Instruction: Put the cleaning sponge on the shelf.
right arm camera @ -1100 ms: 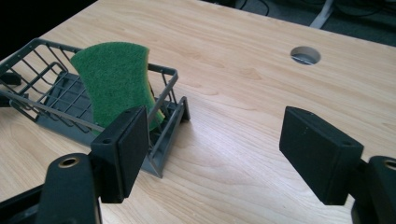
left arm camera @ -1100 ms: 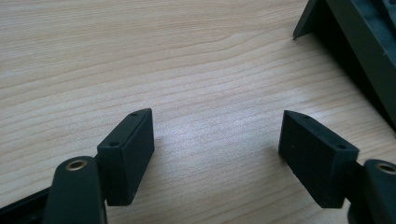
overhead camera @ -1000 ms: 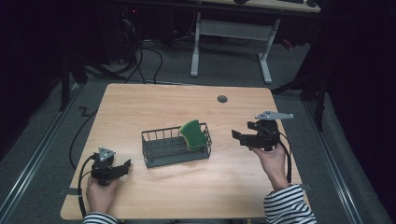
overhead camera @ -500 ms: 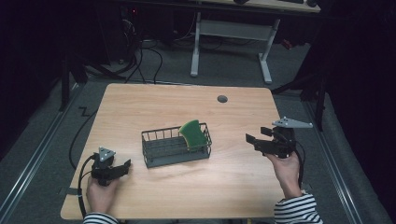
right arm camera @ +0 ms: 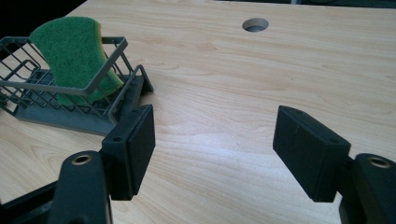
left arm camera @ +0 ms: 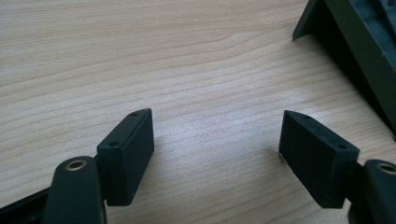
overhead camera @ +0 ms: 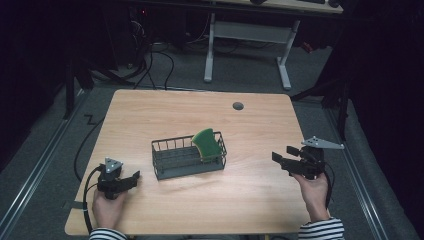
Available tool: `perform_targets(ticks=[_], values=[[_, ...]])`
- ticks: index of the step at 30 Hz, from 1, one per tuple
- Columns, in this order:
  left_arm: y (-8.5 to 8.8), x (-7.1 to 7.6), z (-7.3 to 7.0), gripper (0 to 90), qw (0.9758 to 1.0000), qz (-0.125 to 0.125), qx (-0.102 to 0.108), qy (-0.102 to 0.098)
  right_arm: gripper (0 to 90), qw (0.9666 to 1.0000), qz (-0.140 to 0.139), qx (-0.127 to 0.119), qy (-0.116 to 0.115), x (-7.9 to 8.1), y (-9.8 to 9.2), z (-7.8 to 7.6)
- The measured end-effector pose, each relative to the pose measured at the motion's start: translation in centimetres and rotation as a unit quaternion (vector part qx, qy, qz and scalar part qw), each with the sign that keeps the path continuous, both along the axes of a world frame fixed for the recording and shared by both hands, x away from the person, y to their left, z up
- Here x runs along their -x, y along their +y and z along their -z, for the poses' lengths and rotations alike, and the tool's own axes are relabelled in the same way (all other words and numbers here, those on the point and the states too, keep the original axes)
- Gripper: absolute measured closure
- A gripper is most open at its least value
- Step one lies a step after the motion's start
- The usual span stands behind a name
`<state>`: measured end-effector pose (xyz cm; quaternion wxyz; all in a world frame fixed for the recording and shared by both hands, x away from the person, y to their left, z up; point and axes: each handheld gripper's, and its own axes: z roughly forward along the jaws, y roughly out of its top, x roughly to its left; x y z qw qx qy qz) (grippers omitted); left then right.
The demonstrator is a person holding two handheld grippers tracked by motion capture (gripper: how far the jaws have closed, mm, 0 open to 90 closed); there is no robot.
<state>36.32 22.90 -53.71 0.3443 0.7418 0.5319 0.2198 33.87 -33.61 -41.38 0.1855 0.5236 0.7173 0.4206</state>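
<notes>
Count, tabletop: one light wooden table [overhead camera: 250,200] with one round cable hole [overhead camera: 238,106]. One dark grey wire basket [overhead camera: 172,162]. One green curved sponge with a yellow edge [overhead camera: 206,143], standing in the basket. Two black two-jaw handheld grippers: left gripper [overhead camera: 134,178], right gripper [overhead camera: 280,156].

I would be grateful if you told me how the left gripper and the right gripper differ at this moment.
The left gripper lies low at the table's near left corner, close to the basket; the right gripper is held raised near the right edge, farther from the basket. The right gripper faces the sponge; the left gripper faces the basket's corner. Both have open, empty jaws.
</notes>
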Motion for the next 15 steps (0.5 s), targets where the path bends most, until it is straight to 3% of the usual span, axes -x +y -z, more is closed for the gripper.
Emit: perform_targets(ticks=[8, 15], values=[[0.0, 0.0, 0.0, 27.0, 1.0, -0.001, 0.001, 0.0, 29.8, 1.0, 0.007, -0.005, 0.004, 0.4, -0.8, 1.7], [0.0, 0.0, 0.0, 27.0, 1.0, -0.001, 0.001, 0.0, 30.9, 0.9993, 0.023, -0.009, 0.027, 0.5, -1.0, 4.4]])
